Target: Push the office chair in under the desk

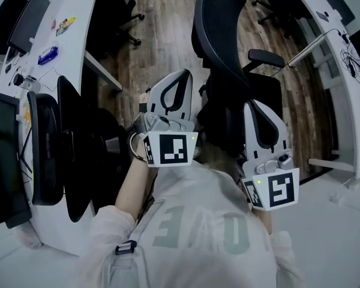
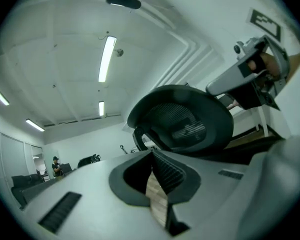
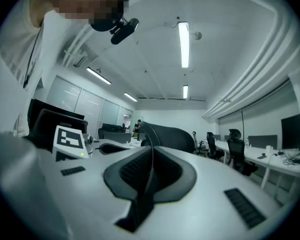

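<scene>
Both grippers are offering only narrow, hard tips for the push, and that is where the trouble is likely to be starting. A tip landing off-centre on the curved mesh backrest could be skidding sideways or digging into the mesh. A one-sided shove would probably be swivelling the seat instead of rolling it straight. The armrest (image 1: 267, 57) could also be catching a bench edge if the chair is going in at an angle.

The left gripper (image 1: 179, 81) is showing its jaws pressed fully together with nothing between them, its nose pointing up past the backrest. The right gripper (image 1: 256, 108) is likewise closed tight and empty. Whether either tip is actually touching the chair cannot be told; in the head view both are lying just beside or over it.

The office chair (image 1: 228, 71) is standing out on the wood floor (image 1: 162, 35), directly ahead of the person, not yet tucked in. It is sitting in the aisle between the left bench (image 1: 72, 35), which is carrying monitors, and the right bench (image 1: 327, 26).
</scene>
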A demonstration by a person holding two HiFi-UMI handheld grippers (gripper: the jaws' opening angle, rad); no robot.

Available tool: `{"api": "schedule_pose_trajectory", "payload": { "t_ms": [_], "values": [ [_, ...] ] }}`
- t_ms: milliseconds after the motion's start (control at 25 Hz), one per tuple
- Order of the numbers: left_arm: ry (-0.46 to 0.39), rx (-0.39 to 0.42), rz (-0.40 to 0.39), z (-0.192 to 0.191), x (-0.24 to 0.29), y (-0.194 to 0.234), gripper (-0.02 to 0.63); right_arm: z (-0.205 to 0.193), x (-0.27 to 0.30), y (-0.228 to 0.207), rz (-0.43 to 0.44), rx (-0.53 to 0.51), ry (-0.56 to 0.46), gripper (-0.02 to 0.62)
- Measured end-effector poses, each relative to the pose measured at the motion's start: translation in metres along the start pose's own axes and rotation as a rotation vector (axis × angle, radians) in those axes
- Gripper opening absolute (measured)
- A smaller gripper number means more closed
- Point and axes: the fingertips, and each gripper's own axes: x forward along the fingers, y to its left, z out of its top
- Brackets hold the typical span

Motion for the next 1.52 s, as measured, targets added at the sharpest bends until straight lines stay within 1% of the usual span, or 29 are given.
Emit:
{"api": "schedule_pose_trajectory", "payload": {
  "t_ms": [120,240,320,360,440,480,560,640,680,800,960,1040,1080,1120,1280,1400,1520],
  "values": [
    [0.015,-0.026,-0.006,-0.007,0.012,0.000,0.017,-0.015,-0.008,-0.002,-0.016,0.014,0.035,0.023],
    [0.014,-0.047,-0.039,-0.009,0.025,-0.002,0.036,-0.018,-0.012,-0.001,-0.015,0.004,0.044,0.023],
    [0.016,-0.051,-0.069,-0.011,0.036,-0.003,0.140,-0.016,-0.013,-0.002,-0.026,0.010,0.041,0.029],
    [0.017,-0.054,-0.078,-0.011,0.041,-0.001,0.158,-0.016,-0.014,-0.004,-0.032,0.020,0.041,0.045],
    [0.018,-0.058,-0.084,-0.012,0.053,0.004,0.178,-0.019,-0.014,-0.006,-0.034,0.052,0.056,0.140],
    [0.017,-0.067,-0.084,-0.011,0.059,0.008,0.190,-0.022,-0.012,-0.006,-0.031,0.068,0.072,0.165],
    [0.018,-0.102,-0.087,-0.010,0.071,0.014,0.204,-0.029,-0.006,-0.005,-0.023,0.091,0.104,0.185],
    [0.030,-0.136,-0.101,-0.009,0.082,0.016,0.204,-0.035,0.002,-0.003,-0.020,0.093,0.123,0.192],
    [0.037,-0.140,-0.111,-0.010,0.086,0.015,0.204,-0.038,0.007,-0.001,-0.019,0.089,0.130,0.192],
    [0.063,-0.116,-0.138,-0.012,0.100,0.011,0.204,-0.046,0.023,0.000,-0.030,0.083,0.147,0.192],
    [0.096,-0.089,-0.165,-0.017,0.115,0.006,0.202,-0.062,0.037,-0.007,-0.084,0.099,0.176,0.190],
    [0.088,-0.086,-0.182,-0.016,0.119,0.005,0.193,-0.073,0.043,-0.008,-0.092,0.082,0.210,0.189],
    [0.078,-0.085,-0.189,-0.015,0.119,0.005,0.189,-0.076,0.045,-0.007,-0.087,0.074,0.221,0.176],
    [0.068,-0.082,-0.194,-0.013,0.120,0.005,0.186,-0.078,0.046,-0.007,-0.080,0.067,0.223,0.148],
    [0.043,-0.059,-0.202,-0.008,0.124,0.004,0.183,-0.075,0.048,-0.010,-0.065,0.040,0.206,0.135],
    [0.032,-0.059,-0.206,-0.007,0.130,0.004,0.181,-0.072,0.052,-0.008,-0.052,0.057,0.198,0.133],
    [0.020,-0.067,-0.210,-0.005,0.136,0.002,0.175,-0.070,0.053,-0.010,-0.062,0.066,0.180,0.129]
  ]
}}
